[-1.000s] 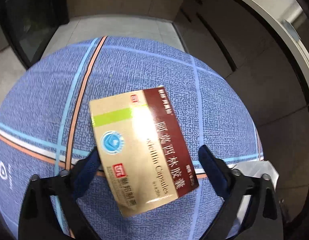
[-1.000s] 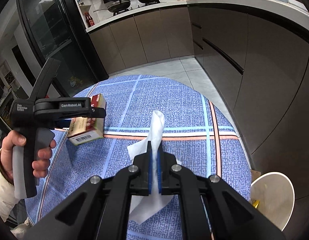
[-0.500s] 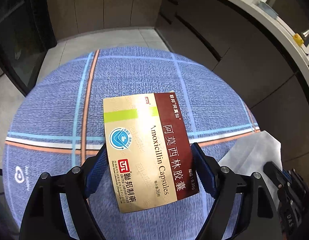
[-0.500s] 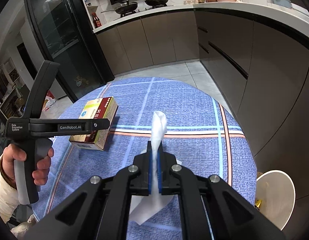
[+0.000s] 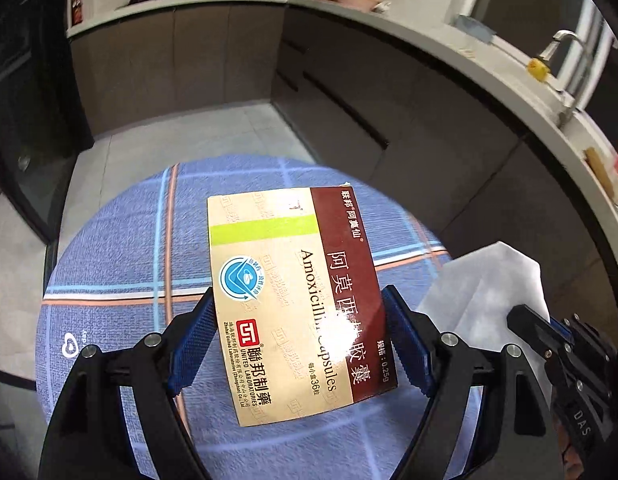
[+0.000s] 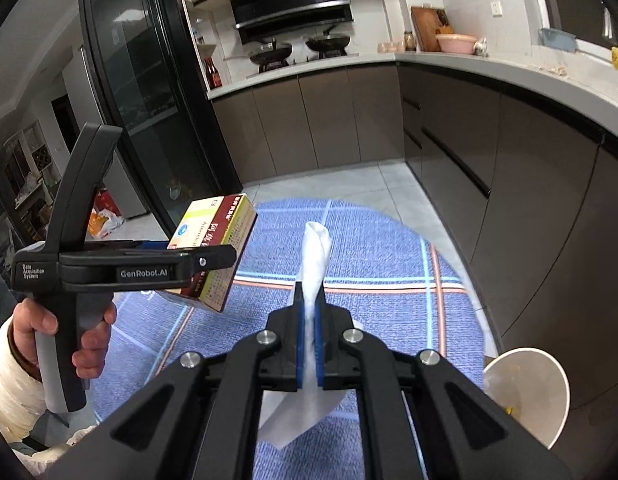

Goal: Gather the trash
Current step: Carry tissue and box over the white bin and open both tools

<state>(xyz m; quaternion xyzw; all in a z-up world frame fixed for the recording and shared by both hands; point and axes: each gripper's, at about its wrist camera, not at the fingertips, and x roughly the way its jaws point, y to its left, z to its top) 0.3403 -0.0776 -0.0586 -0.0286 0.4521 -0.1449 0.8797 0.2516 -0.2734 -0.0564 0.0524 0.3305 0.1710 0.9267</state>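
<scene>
- Holding both loads clear above the surface (image 6: 389, 248): left tongs (image 5: 301, 344) clamp the medicine box (image 5: 297, 300) across its short sides, long axis pointing away.
- Right tongs (image 6: 307, 344) pinch the tissue (image 6: 315, 256) tight.
- White bin (image 6: 525, 392) sits low, right of the surface edge, nearest the right tongs; likely that load goes first.

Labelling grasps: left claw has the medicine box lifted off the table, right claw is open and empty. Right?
Not quite. The right claw is shut on a white tissue, as the right wrist view shows. The left claw does hold the medicine box above the table.
</scene>
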